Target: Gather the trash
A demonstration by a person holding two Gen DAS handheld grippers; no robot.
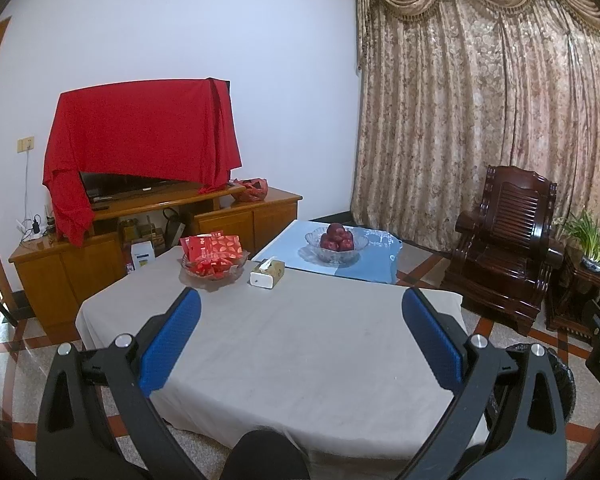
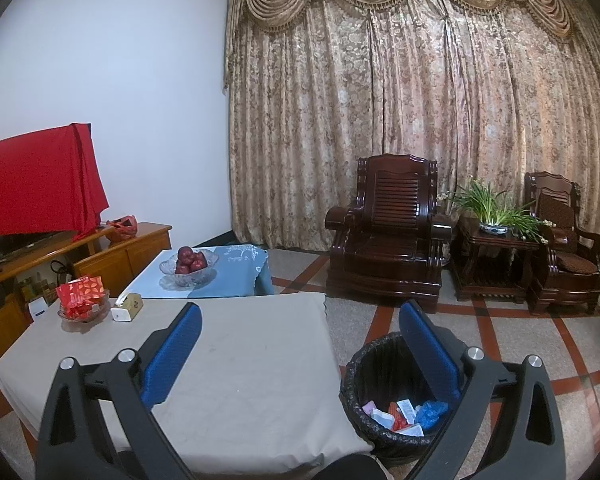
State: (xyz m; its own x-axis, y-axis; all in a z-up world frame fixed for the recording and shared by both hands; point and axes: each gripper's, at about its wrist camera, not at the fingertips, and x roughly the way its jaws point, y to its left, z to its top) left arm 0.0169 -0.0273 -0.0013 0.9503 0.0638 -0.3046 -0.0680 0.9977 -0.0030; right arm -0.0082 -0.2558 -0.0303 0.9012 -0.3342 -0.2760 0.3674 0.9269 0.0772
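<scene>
Both claws are released and hold nothing: the left gripper (image 1: 300,320) hangs over the table (image 1: 300,344); the right gripper (image 2: 300,332) straddles the table edge and the bin (image 2: 380,372) beside it; the trash (image 2: 404,416) lies inside the bin; a tissue box (image 1: 267,273) stands farther back.

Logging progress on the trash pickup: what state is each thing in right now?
Left hand-held gripper: open, holding nothing.
Right hand-held gripper: open, holding nothing.
Trash bin: upright on the floor beside the table, black liner, wrappers inside.
Tissue box: on the table, a tissue sticking out.
Glass bowl: holds red apples.
TV: draped with red cloth.
</scene>
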